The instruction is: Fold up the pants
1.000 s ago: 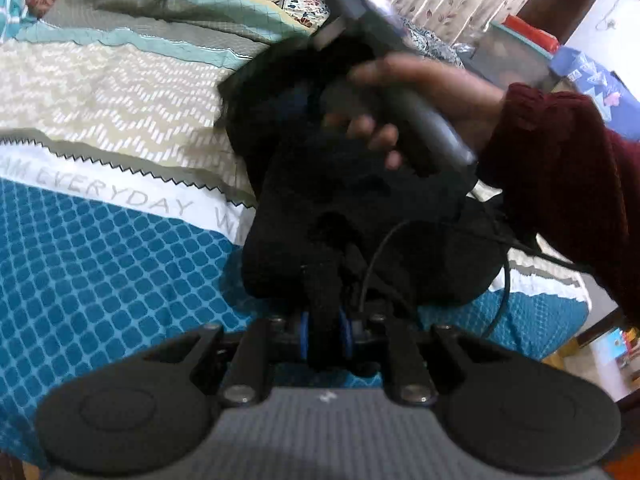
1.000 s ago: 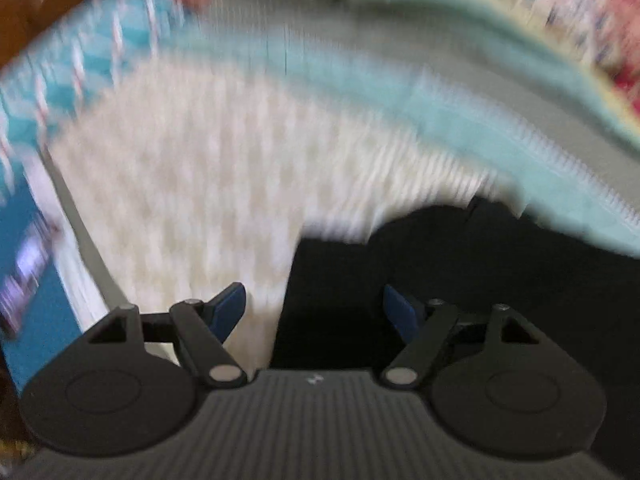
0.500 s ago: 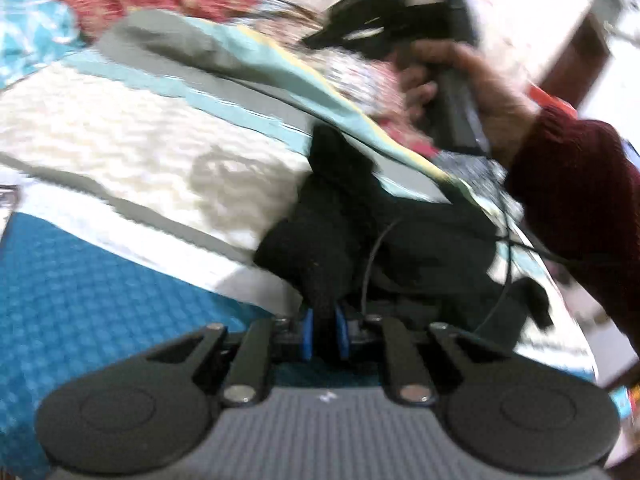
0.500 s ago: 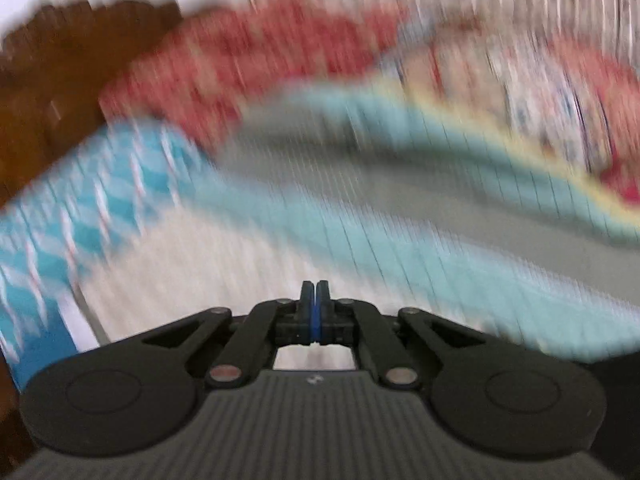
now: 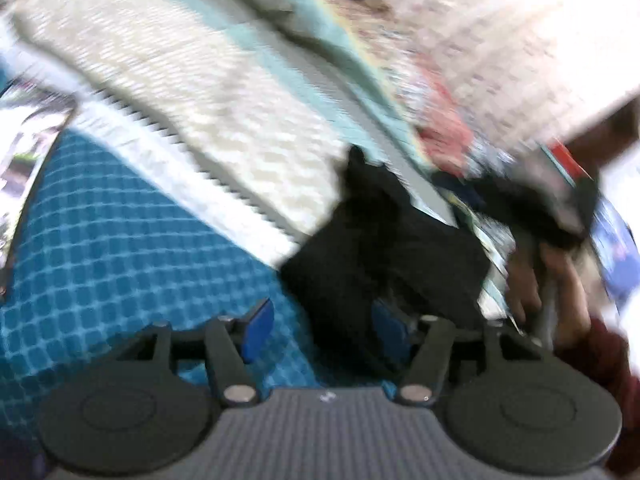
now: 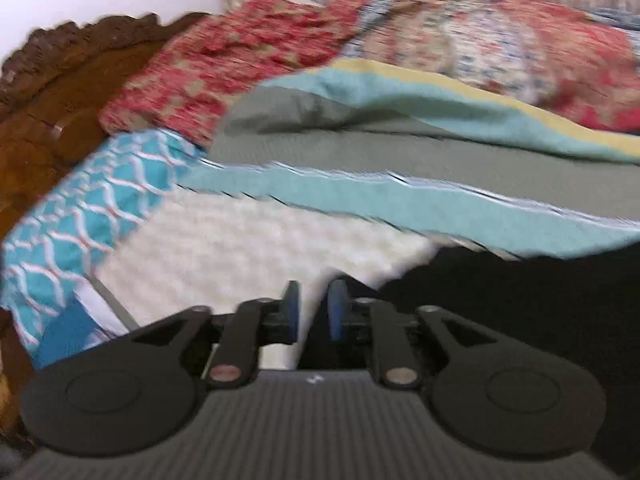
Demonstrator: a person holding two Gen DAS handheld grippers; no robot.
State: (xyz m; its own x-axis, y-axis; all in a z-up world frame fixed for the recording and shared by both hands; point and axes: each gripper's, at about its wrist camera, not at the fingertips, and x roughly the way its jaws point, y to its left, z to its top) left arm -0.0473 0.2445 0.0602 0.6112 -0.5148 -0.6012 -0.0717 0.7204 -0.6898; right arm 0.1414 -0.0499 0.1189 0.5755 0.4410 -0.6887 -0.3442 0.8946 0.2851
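Observation:
The black pants (image 5: 384, 248) lie bunched on the bedspread in the blurred left wrist view. My left gripper (image 5: 320, 326) is open just above their near edge, its right blue pad (image 5: 386, 326) against the dark cloth, holding nothing. The other hand with its gripper (image 5: 560, 216) shows at the right, beyond the pants. In the right wrist view the pants (image 6: 500, 296) fill the lower right. My right gripper (image 6: 313, 312) is open by a narrow gap over the cream cloth at the pants' left edge, empty.
The bed carries a teal checked and cream zigzag spread (image 5: 120, 260), a grey-teal blanket (image 6: 400, 152) and red patterned quilts (image 6: 248, 56). A carved wooden headboard (image 6: 60, 92) stands at the left. A flat printed item (image 5: 28, 148) lies at the bed's left edge.
My left gripper has let go of the pants and opened wide. My right gripper has opened slightly from shut and come down beside the pants. Both views have swung.

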